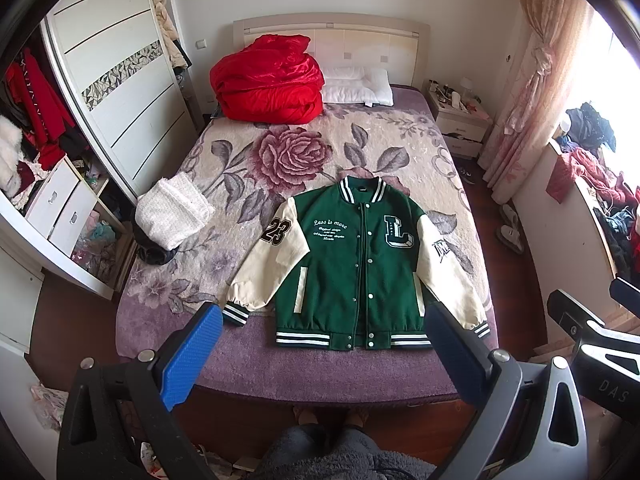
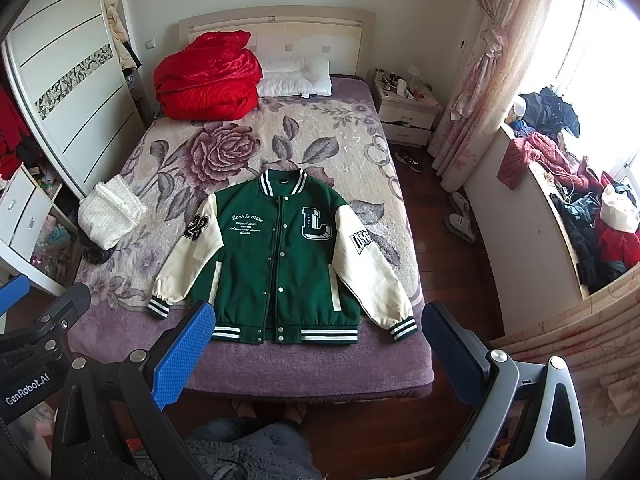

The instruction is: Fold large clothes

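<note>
Jacket (image 1: 352, 264) spread flat, front up, on near end of bed (image 1: 320, 368), ready for folding. Left hand-held gripper (image 1: 320, 356) and right hand-held gripper (image 2: 316, 356) wide open, empty, hovering short.

Both wrist views high at the bed's (image 1: 320, 364) foot, facing its headboard, side by side, sharing the jacket (image 2: 280, 256)

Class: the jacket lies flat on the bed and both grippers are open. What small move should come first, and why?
Probably lower the left gripper to the cuff of the "23" sleeve. The jacket lies spread face up, sleeves out, unfolded; both grippers hover open and empty, the right gripper included.
</note>
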`<state>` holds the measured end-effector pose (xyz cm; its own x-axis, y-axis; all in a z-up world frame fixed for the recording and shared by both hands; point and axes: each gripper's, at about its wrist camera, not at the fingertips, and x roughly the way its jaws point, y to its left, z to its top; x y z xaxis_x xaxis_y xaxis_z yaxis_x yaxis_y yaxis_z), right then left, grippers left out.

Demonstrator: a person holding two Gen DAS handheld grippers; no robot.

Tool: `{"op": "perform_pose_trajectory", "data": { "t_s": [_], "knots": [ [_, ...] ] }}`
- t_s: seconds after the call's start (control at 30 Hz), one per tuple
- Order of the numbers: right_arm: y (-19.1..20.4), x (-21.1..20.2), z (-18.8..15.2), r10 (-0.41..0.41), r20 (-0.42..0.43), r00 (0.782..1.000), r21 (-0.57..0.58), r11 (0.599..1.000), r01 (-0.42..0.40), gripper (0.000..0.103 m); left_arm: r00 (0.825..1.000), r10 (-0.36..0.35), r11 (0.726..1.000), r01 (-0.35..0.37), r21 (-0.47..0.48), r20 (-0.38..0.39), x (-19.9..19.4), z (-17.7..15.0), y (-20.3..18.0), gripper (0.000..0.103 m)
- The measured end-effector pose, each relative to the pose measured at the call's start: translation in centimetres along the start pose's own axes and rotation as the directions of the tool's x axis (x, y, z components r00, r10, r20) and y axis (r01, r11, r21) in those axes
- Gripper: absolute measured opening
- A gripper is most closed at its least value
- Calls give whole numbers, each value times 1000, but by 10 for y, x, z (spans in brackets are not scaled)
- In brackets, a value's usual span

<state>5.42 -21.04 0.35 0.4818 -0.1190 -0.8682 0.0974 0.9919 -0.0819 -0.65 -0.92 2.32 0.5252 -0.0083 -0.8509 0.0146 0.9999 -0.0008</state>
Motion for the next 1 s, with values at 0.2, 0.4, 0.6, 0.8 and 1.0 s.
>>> {"op": "perform_pose_trajectory", "data": {
  "t_s": [0.2, 0.4, 0.6, 0.8, 1.0],
  "knots": [
    [0, 1, -2, 2, 1, 1000, 2, 1000, -2, 103, 1000, 1, 1000, -1, 2, 3, 0, -1, 1, 103],
    [1, 2, -3, 1, 1, 1000, 8, 1000, -1, 103, 1000, 5, 1000, -5, 9, 9, 5, 3, 3, 103],
    [0, 30, 8, 13, -18, 1000, 95, 995, -12, 103, 992, 76, 997, -79, 24, 102, 53, 18, 15, 103],
    [-26, 136, -16, 87, -184, 979, 321, 947, -24, 95, 987, 111, 992, -117, 45, 118, 132, 16, 32, 103],
    [-73, 254, -72, 72, -306, 949, 496, 863, 94, 53, 993, 119, 990, -120, 71, 11, 229, 5, 32, 103]
  ]
}}
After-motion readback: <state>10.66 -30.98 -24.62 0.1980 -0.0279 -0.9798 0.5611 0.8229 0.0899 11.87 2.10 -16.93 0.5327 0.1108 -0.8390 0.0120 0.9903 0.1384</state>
